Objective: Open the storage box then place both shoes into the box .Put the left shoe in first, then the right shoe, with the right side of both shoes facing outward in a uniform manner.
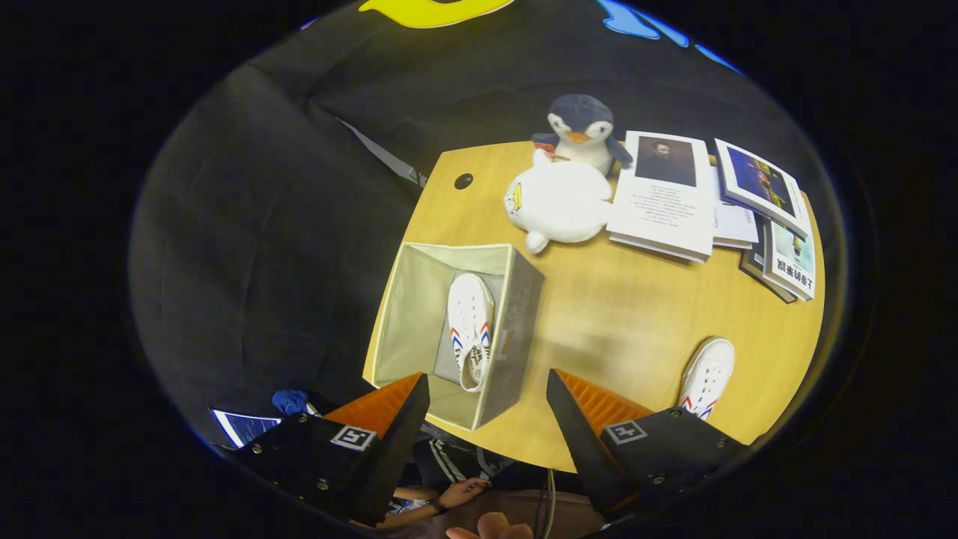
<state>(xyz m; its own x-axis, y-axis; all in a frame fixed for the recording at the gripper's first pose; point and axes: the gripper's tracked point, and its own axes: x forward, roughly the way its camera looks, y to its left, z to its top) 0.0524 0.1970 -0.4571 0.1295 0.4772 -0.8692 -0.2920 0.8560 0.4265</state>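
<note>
Black cloth walls close in around a pale wooden surface with a rounded edge and a small dark cable hole near its far corner. At the near left edge sits the storage box, open on top, a soft fabric cube with cream lining and a grey felt-like outer wall. Inside it lies 1 white shoe, canvas with red and blue stripes on its side, its long axis running from the far wall toward the near one, pressed against the box's right wall. The second shoe, same white canvas and stripes, rests on the surface well apart from the box, just beyond the right finger, which hides part of it. At the far side, a round white plush touches a navy penguin plush, beside a loose spread of books. The gripper hovers above the near edge, fingers wide apart and holding nothing, the box's near corner showing between them.
</note>
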